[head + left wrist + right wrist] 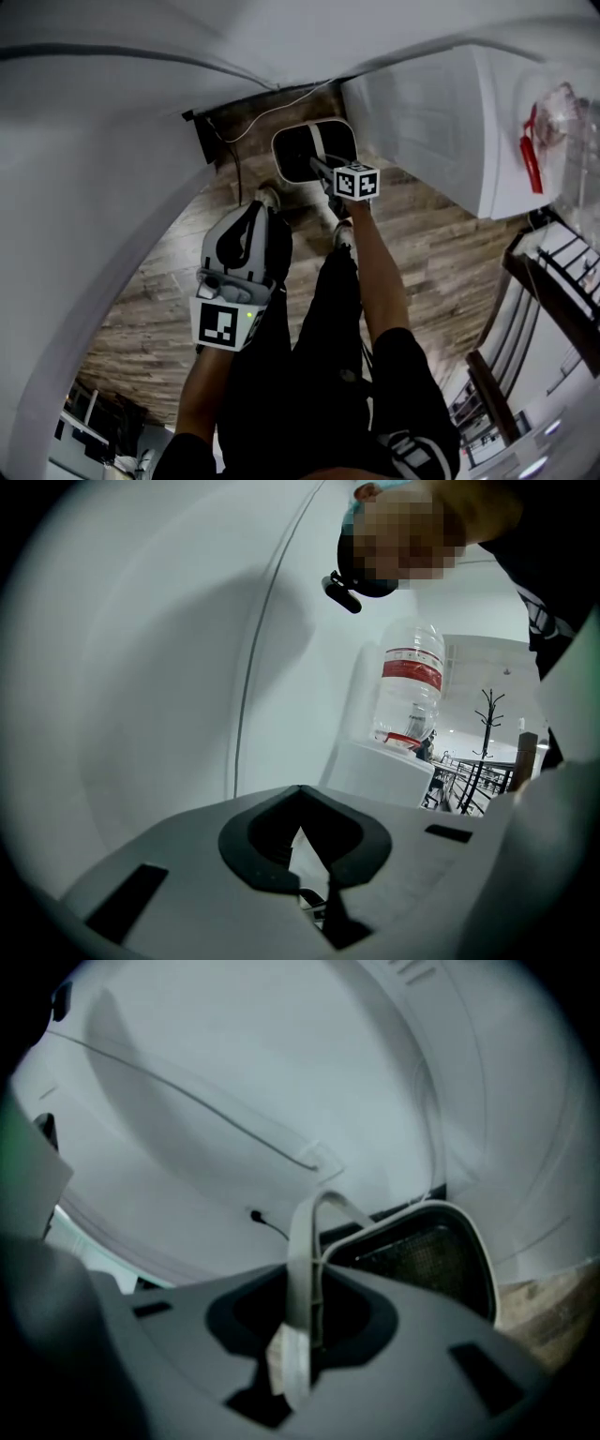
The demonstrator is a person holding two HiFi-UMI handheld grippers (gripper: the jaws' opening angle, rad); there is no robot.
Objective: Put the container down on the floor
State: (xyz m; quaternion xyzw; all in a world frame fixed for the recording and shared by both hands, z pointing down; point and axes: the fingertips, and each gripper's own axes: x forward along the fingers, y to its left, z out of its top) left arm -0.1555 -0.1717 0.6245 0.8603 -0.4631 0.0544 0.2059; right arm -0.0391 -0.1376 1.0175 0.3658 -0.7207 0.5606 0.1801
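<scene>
The container (295, 155) is a black mesh basket with a white rim, low over the wood floor (159, 281) by the wall. Whether it touches the floor I cannot tell. My right gripper (320, 167) reaches down to it and is shut on its white handle (302, 1241), which rises between the jaws; the basket (427, 1255) hangs just beyond them. My left gripper (251, 220) is nearer me, to the left of the basket and apart from it. In the left gripper view its jaws (314, 874) meet with nothing between them.
A white cabinet (441, 112) stands right of the basket with a water bottle (553, 122) on top, seen also as the bottle (410, 682). A black cable (272, 108) runs down the white wall. Dark railings (562, 272) stand at the right. My legs and shoes are between the grippers.
</scene>
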